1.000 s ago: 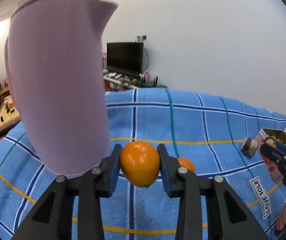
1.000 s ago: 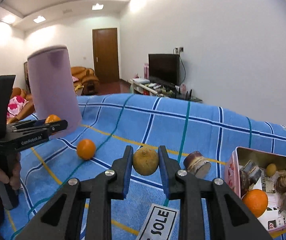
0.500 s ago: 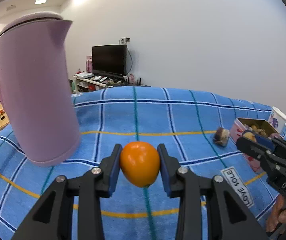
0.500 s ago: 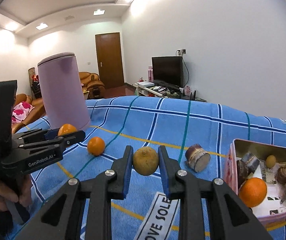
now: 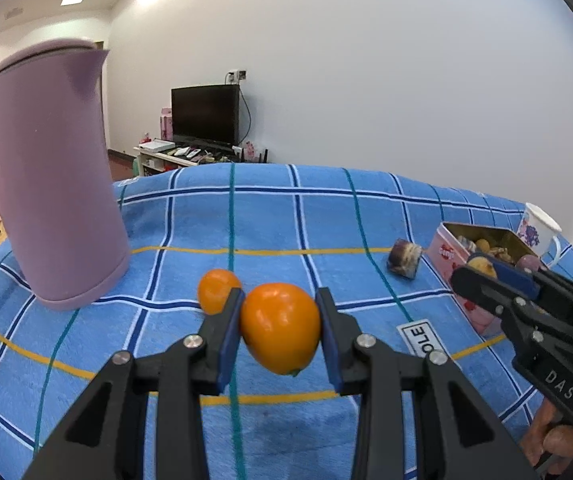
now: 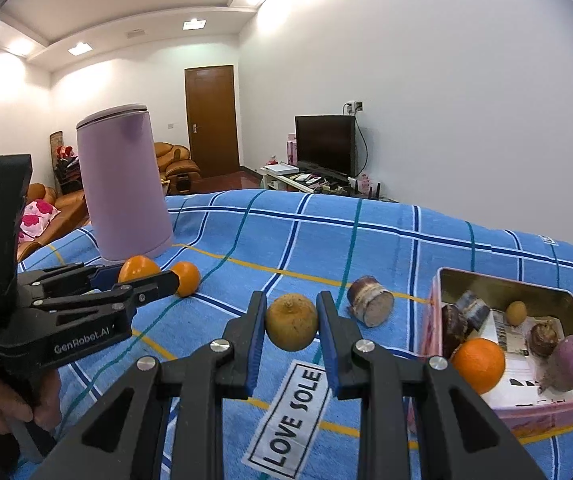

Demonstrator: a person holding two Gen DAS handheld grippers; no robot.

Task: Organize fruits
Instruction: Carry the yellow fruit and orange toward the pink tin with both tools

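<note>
We hold a glossy orange fruit (image 5: pixel 279 328) pinched between the blue pads of our left tool (image 5: pixel 279 332), lifted above the blue checked cloth (image 5: pixel 270 216) that covers the table. Our right tool (image 6: pixel 291 324) is clamped on a dull yellow-brown fruit (image 6: pixel 292 322), also off the cloth. Just behind the left tool's pad a smaller orange (image 5: pixel 217 290) lies on the cloth, and past it to the left stands a tall lilac kettle (image 5: pixel 52 184). Ahead of the right tool a cut chunk with a purple-brown skin (image 6: pixel 370 306) rests on the cloth, near the open pink tin (image 6: pixel 526 410). Inside the tin we see an orange (image 6: pixel 477 365), a purple root (image 6: pixel 572 360), a small yellow fruit (image 6: pixel 515 312) and some dark pieces. A white label reading LOVE SOLE (image 6: pixel 286 416) is sewn on the cloth below the right tool. A flowered white mug (image 5: pixel 536 230) stands beyond the tin.
</note>
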